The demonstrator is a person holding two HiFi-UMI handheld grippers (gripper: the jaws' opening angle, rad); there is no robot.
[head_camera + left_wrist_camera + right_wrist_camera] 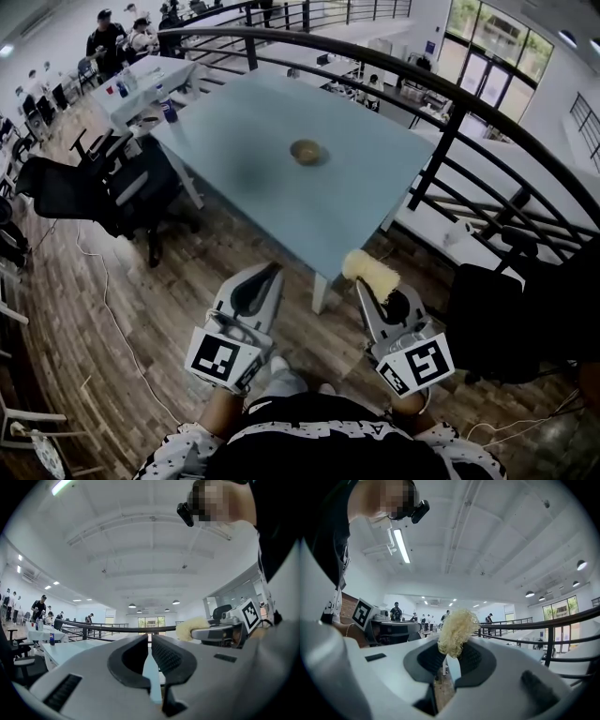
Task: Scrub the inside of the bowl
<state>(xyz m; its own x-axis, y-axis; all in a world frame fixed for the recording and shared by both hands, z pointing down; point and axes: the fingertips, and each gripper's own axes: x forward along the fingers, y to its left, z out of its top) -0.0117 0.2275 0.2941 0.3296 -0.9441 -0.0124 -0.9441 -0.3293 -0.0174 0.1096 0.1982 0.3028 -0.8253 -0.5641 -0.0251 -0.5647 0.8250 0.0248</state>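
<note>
A small brownish bowl (pixel 306 152) stands alone near the middle of the pale blue table (pixel 253 122), far ahead of both grippers. My right gripper (pixel 372 287) is shut on a pale yellow fibrous scrubber (pixel 370 269), which sticks out past its fingertips; the right gripper view shows the scrubber (pixel 457 627) pinched between the dark pads of the gripper (pixel 451 657). My left gripper (pixel 263 278) is held low beside it, its jaws together with nothing between them (pixel 150 644). Both grippers hang over the wooden floor, short of the table's near corner.
A curved black railing (pixel 450 103) runs behind and to the right of the table. Black office chairs (pixel 103 192) stand at the left, and another chair (pixel 487 319) at the right. People sit at a far table (pixel 145 75) with bottles on it.
</note>
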